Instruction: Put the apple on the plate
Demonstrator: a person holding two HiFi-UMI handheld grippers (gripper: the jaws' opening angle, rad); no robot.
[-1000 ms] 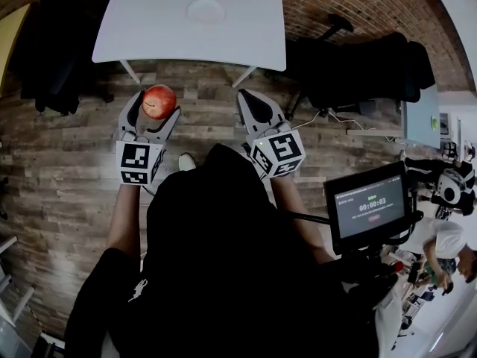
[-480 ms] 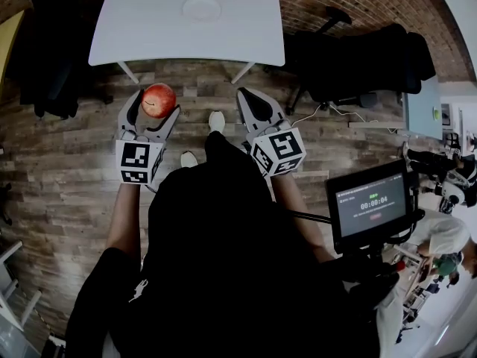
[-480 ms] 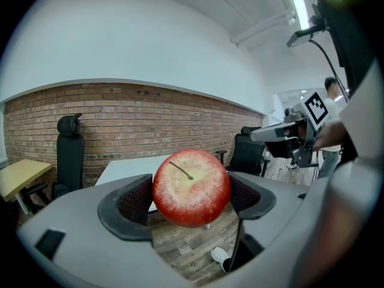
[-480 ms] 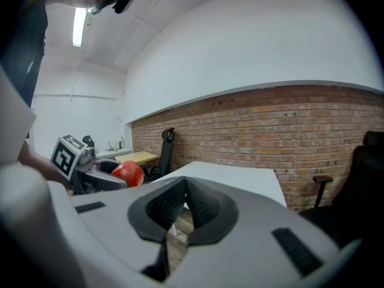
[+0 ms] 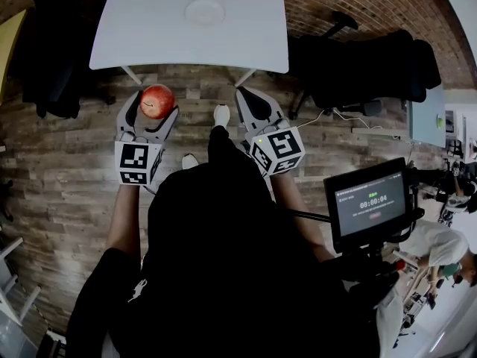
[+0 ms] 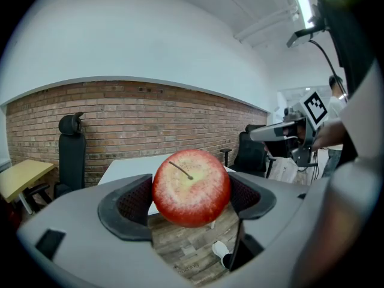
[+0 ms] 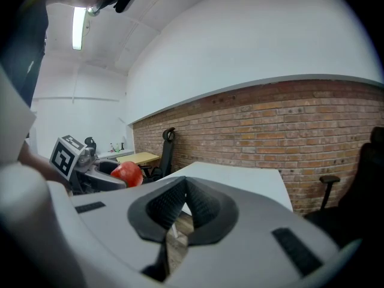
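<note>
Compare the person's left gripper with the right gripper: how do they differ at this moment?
The left gripper is shut on the red apple; the right gripper holds nothing. The left gripper's jaws stand apart around the apple, while the right gripper's jaws meet. Shared: both are held over the wooden floor, short of the white table that bears the plate.

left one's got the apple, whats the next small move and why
Probably carry the left hand-held gripper forward toward the table: it is shut on the apple over the floor, short of the table's near edge, and the plate lies farther in.
</note>
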